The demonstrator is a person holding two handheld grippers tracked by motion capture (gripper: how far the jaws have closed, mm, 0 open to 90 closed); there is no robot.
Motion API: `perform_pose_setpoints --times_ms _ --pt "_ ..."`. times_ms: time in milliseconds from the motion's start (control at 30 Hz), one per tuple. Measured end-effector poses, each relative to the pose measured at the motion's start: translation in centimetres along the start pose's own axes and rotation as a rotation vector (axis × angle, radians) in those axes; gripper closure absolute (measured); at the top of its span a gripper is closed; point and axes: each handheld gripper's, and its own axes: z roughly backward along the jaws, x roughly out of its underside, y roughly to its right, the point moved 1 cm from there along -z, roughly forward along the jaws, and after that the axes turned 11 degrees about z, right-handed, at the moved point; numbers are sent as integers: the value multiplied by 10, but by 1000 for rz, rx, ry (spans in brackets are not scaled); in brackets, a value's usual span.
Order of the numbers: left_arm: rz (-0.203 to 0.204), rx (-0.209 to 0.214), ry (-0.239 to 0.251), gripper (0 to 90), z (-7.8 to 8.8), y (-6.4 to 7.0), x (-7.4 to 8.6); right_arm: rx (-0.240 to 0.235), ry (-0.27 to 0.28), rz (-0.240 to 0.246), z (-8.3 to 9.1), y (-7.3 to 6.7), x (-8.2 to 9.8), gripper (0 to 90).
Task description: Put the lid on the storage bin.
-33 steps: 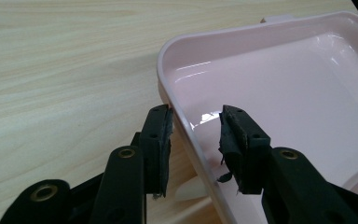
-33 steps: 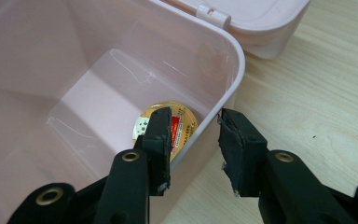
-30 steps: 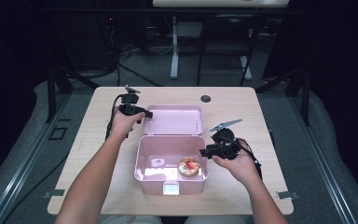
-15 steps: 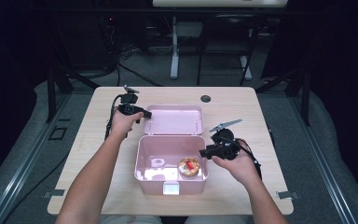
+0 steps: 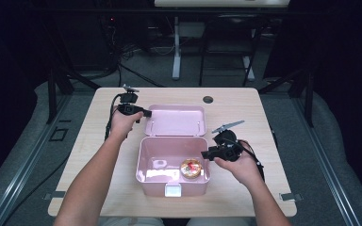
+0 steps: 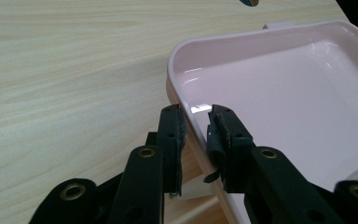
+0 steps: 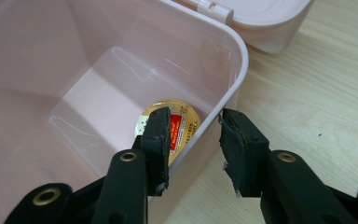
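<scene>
A pink box (image 5: 155, 188) stands open in the middle of the table, its lid (image 5: 174, 120) lying flat behind it. A round gold-topped thing with a red label (image 5: 191, 168) lies on the box's floor, at the right. My left gripper (image 5: 147, 113) is at the lid's left edge. In the left gripper view its jaws (image 6: 196, 116) straddle the rim of the lid (image 6: 284, 84) and have just been closing, with thin gaps still showing. My right gripper (image 5: 203, 154) straddles the box's right wall (image 7: 223, 79), one jaw inside above the gold thing (image 7: 189, 114), one outside; it (image 7: 196, 114) is open.
The wooden table (image 5: 264, 117) has a round cable hole (image 5: 208, 99) near its far edge, behind the lid. Both forearms come in from the near edge on either side of the box. Dark floor and stand legs lie beyond the table.
Hardly anything differs: the left hand stays at the lid's left rim, the right hand at the box's right wall, and the box and lid have not shifted.
</scene>
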Motion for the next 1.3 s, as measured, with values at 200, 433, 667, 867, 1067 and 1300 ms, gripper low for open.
perform_pose_setpoints --times_ms 200,433,667,867,1067,1300 --pt "-7 2 23 754 6 2 -1 0 -2 0 0 0 0 626" --pt "-14 79 73 899 21 8 -5 -2 -4 -4 -1 0 0 615" --pt "-57 -8 55 797 16 16 -6 -4 -6 -6 -2 0 1 613" --pt "1 -32 29 643 4 4 -5 -5 -2 -4 -3 0 1 613" --pt "61 20 -14 582 -8 -9 0 -5 -3 -9 -3 0 1 613" --pt "64 56 -48 541 -18 -7 3 -4 -2 -6 -3 0 1 613"
